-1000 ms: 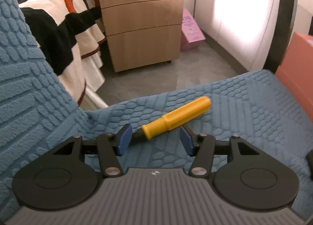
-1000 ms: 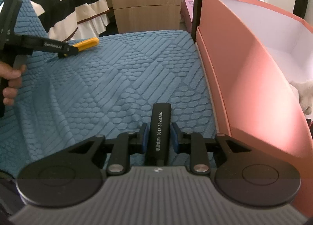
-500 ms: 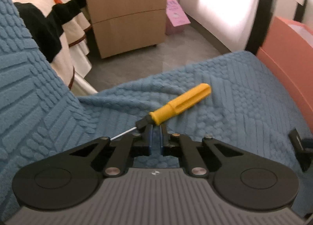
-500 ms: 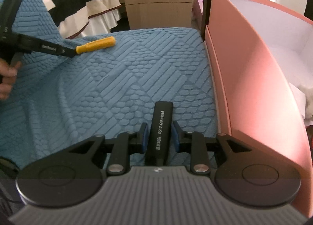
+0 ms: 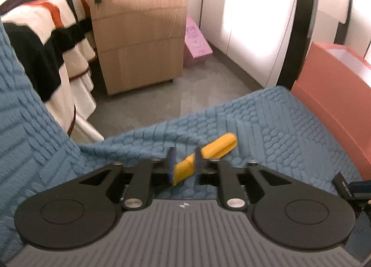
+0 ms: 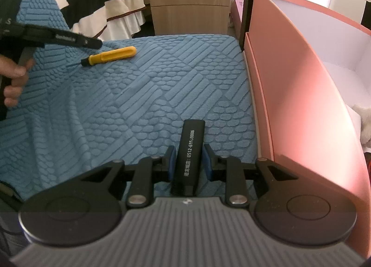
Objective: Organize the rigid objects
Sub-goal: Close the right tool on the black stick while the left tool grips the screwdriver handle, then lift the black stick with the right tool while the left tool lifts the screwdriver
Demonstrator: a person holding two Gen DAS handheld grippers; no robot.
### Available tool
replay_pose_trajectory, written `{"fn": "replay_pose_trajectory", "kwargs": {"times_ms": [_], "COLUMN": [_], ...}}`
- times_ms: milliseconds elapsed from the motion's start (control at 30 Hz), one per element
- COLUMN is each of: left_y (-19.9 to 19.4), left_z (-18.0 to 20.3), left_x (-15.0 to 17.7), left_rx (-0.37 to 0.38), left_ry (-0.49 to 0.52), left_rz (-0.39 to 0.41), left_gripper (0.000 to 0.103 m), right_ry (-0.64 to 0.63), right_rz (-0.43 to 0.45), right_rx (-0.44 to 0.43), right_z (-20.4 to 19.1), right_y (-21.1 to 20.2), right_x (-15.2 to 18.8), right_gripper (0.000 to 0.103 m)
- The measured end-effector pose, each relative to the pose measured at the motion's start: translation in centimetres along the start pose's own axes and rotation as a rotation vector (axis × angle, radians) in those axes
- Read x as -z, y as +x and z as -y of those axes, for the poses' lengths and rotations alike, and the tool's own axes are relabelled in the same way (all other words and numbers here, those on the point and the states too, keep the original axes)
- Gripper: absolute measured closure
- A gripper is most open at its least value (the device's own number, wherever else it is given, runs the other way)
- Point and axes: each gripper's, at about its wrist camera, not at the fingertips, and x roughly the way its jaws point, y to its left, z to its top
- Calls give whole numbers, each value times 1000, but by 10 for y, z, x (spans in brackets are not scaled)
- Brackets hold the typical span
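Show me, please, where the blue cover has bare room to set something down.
The wide middle of the blue cover is bare, between the yellow screwdriver and the pink box. The far corner around the screwdriver is crowded.

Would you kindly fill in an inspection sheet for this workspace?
Surface: blue textured cover.
Job's things: yellow screwdriver lying on the cover; black bar held; pink box at right.
Clutter: white fluffy item inside the box.
Grippers: left gripper jaws just opened, straddling the screwdriver handle; right gripper shut on the bar.
Cables: nothing seen.
Surroundings: wooden cabinet, striped bedding, pink carton on the floor.
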Motion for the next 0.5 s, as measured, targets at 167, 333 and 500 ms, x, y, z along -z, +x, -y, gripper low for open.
{"fn": "replay_pose_trajectory", "kwargs": {"times_ms": [167, 333, 500], "left_y": [14, 14, 8], "left_z": [-7, -2, 7], "left_x": [9, 13, 16], "left_rx": [-14, -25, -38], "left_ry": [-26, 4, 11], "left_rz": [-73, -80, -101], "left_gripper": [50, 61, 81], "right_ry": [-7, -1, 22], "right_rz": [1, -15, -32], "right_rx": [-7, -19, -47], "right_z": [1, 2, 5], "right_y": [-1, 0, -1], "right_x": [1, -2, -4], "right_gripper": [75, 75, 77]}}
